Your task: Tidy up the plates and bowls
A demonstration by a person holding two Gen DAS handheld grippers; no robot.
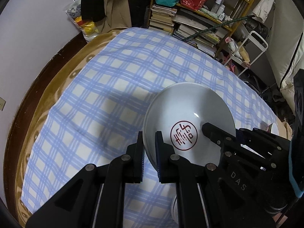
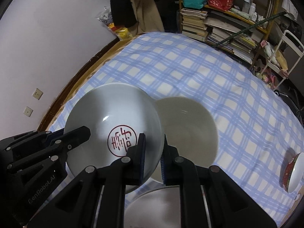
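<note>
You are holding one white bowl [image 2: 114,125] with the red seal mark between both tools, clear of the checked cloth [image 1: 117,72]. Your left gripper [image 1: 149,152] is pinching the bowl's left rim, jaws drawn narrow with one pad inside and one outside. Your right gripper [image 2: 153,155] is doing the same on the opposite rim, narrow and clamped on the wall.

In the right wrist view, a second, plain white bowl [image 2: 190,131] is sitting just beyond and beside the held one, and a white plate [image 2: 157,207] is showing below it at the bottom edge. A red-patterned bowl [image 2: 292,172] is lying well apart, near the right edge.

This is looking like the carry before stacking, probably into the plain bowl. Since you are sharing the load, be keeping both hands at the same height and the same spacing; if one drifts outward, the glazed rim may slip from the pads or twist. Be keeping the bowl level, as it is tilting slightly towards you.

Before lowering, be centring the seal mark over the plain bowl's middle. Its rim is already close beside your right gripper, so be watching that outer finger. Be setting the bowl down gently, and be opening one side only once it is resting.
</note>
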